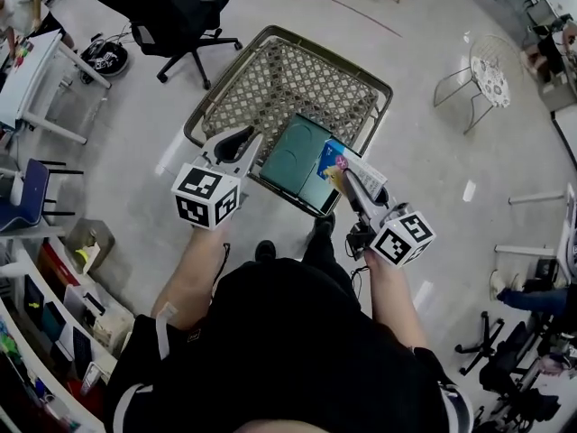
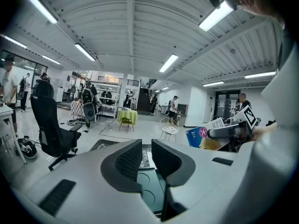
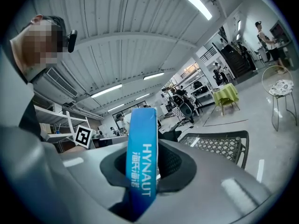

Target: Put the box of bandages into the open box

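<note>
Your right claw (image 1: pixel 350 186) pinches the bandage box (image 1: pixel 334 159) above the open box (image 1: pixel 296 156); your left claw (image 1: pixel 251 144) gapes slightly, holding nothing.

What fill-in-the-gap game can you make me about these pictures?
1. The right gripper is shut on a ____ box of bandages.
2. The left gripper has ____ between its jaws.
3. The open box lies on a mesh ____.
Missing words: blue; nothing; table.
</note>
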`<state>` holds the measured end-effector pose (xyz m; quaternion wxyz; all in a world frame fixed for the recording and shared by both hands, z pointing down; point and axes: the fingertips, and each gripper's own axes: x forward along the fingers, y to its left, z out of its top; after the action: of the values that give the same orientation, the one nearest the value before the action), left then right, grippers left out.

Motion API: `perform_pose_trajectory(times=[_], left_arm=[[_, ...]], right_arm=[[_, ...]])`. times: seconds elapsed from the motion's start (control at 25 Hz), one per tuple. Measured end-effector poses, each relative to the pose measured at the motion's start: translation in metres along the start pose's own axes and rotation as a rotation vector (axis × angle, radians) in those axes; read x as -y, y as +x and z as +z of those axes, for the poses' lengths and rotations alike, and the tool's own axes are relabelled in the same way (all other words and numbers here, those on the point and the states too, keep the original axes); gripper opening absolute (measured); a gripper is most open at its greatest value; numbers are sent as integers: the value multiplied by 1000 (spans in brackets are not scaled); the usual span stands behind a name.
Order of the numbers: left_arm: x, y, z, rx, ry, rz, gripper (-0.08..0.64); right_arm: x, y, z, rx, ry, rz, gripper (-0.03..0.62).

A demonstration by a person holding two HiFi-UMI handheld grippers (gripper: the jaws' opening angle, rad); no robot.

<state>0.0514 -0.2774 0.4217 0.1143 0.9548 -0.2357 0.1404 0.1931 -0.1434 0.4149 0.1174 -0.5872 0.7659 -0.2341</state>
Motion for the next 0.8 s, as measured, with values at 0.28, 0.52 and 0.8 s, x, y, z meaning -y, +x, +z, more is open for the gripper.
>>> perform_pose_trajectory(times=[0.28, 0.52, 0.8], left_arm=[[20, 49, 17, 9, -65, 72, 66], [34, 66, 9, -2, -101, 155, 66], [43, 59, -23, -25, -143, 161, 66]], right_arm=[[63, 11, 13, -91, 28, 99, 84], [92, 19, -6, -222, 43, 193, 84], [106, 31, -51, -349, 27, 194, 85]])
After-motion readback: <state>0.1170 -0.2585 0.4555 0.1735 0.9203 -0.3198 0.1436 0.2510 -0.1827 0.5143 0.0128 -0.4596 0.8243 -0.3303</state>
